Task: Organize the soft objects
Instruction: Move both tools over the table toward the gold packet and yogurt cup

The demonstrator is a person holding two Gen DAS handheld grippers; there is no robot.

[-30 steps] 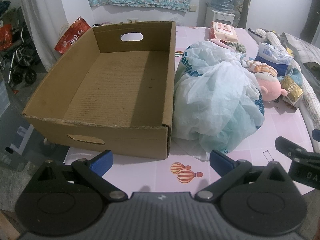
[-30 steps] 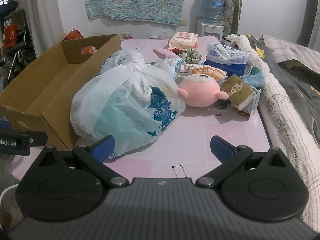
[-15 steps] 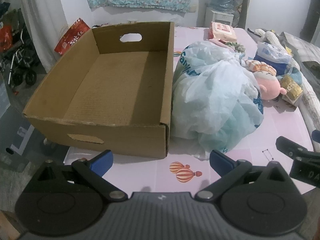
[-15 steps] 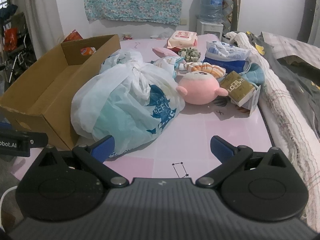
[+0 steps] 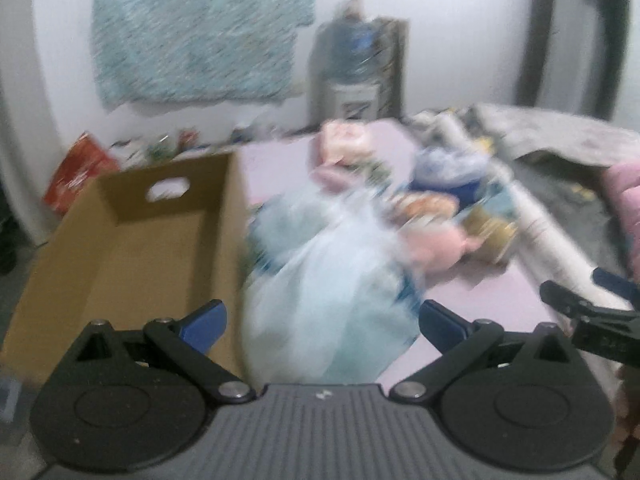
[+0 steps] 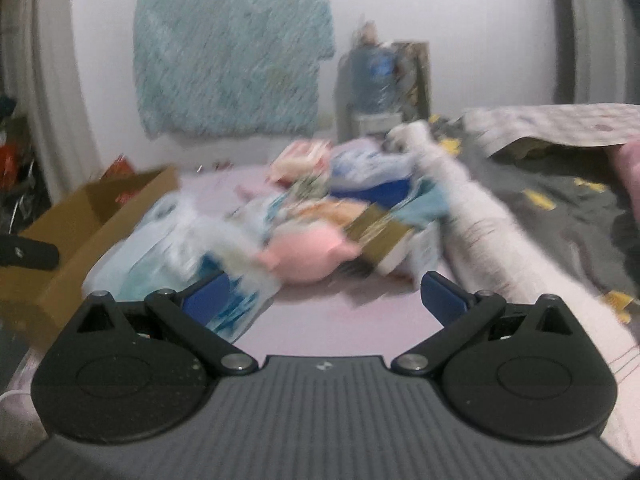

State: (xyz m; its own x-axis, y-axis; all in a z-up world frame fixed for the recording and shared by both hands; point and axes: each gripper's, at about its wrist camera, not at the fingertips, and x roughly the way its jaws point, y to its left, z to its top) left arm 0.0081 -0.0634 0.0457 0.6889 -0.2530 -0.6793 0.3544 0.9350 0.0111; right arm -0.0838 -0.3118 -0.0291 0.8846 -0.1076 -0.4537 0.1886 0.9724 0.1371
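Note:
Both views are blurred by motion. A white and teal plastic bag (image 5: 332, 280) lies on the pink table beside an open cardboard box (image 5: 132, 248). My left gripper (image 5: 320, 322) is open, with the bag straight ahead between its fingers. A pink plush toy (image 6: 308, 252) lies behind the bag, ahead of my open right gripper (image 6: 326, 300). The bag (image 6: 176, 256) and box (image 6: 84, 220) show at the left in the right wrist view. The right gripper's tip (image 5: 592, 314) shows at the right edge of the left wrist view.
A gold carton (image 6: 384, 232), a blue packet (image 6: 372, 184) and a wipes pack (image 6: 304, 156) sit behind the plush. A rolled white blanket (image 6: 492, 232) runs along the table's right edge. A water dispenser (image 5: 356, 76) stands at the back wall.
Both grippers have dropped lower and swung forward fast, blurring the views. The bag now fills the gap between the left fingers; the plush sits nearer the right gripper.

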